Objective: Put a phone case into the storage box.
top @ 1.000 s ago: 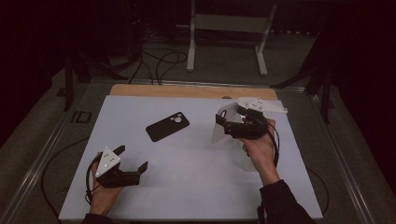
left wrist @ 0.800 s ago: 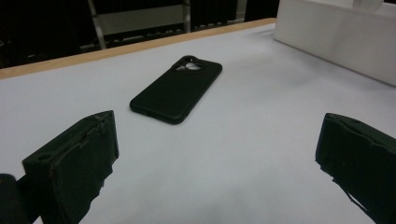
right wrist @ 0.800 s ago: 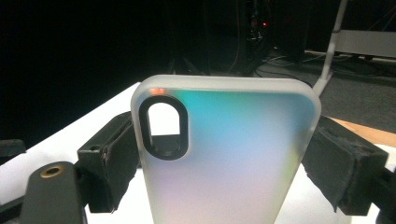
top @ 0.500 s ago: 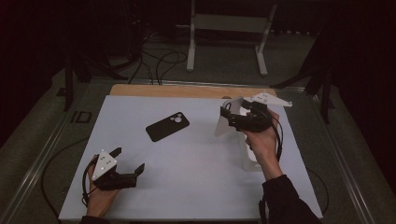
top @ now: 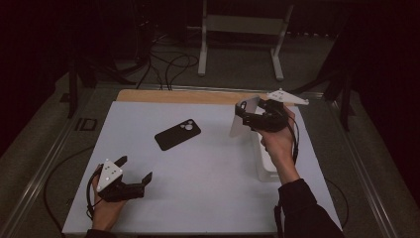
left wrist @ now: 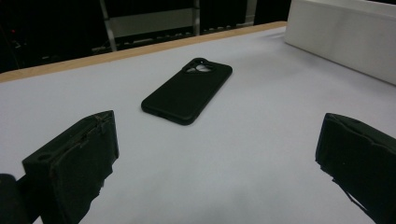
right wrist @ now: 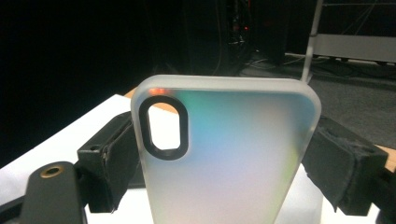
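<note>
A black phone case [top: 178, 134] lies flat beside a white box [top: 265, 166].

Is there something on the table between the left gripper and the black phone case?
No. The left gripper is open, and bare white table surface lies between it and the black phone case. The white box stands off to the side.

The right gripper [top: 246, 115] is raised above the table, jaws clamped on a frosted phone case [right wrist: 224, 154]; the left gripper [top: 133, 171] rests low, jaws spread wide.

No legible text, label, brand anywhere; lighting dim.
</note>
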{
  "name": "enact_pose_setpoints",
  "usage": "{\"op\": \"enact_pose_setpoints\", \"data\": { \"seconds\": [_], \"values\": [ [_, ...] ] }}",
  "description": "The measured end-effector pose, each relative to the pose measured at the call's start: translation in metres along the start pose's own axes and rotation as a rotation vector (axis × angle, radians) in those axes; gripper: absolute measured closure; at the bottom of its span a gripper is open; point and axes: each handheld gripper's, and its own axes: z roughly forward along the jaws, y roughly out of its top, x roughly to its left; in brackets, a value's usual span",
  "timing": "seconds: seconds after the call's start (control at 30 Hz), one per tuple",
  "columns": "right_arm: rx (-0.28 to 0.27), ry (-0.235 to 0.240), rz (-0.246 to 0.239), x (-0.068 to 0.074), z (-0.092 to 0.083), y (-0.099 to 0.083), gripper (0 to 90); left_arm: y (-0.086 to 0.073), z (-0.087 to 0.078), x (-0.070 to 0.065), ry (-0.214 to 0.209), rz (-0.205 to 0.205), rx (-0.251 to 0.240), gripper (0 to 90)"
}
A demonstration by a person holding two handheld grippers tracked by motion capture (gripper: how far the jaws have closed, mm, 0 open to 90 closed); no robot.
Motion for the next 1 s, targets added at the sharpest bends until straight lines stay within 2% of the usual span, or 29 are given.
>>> {"op": "enact_pose_setpoints", "data": {
  "seconds": [0.33,1.0],
  "values": [
    [-0.009,-0.046,0.02,-0.014,0.003,0.007,16.5,-0.001,0.001,-0.002,0.006,0.013,0.008,0.0],
    [-0.003,-0.146,0.018,-0.042,0.013,0.015,16.5,-0.002,0.0,-0.001,0.015,0.011,0.002,0.0]
  ]
}}
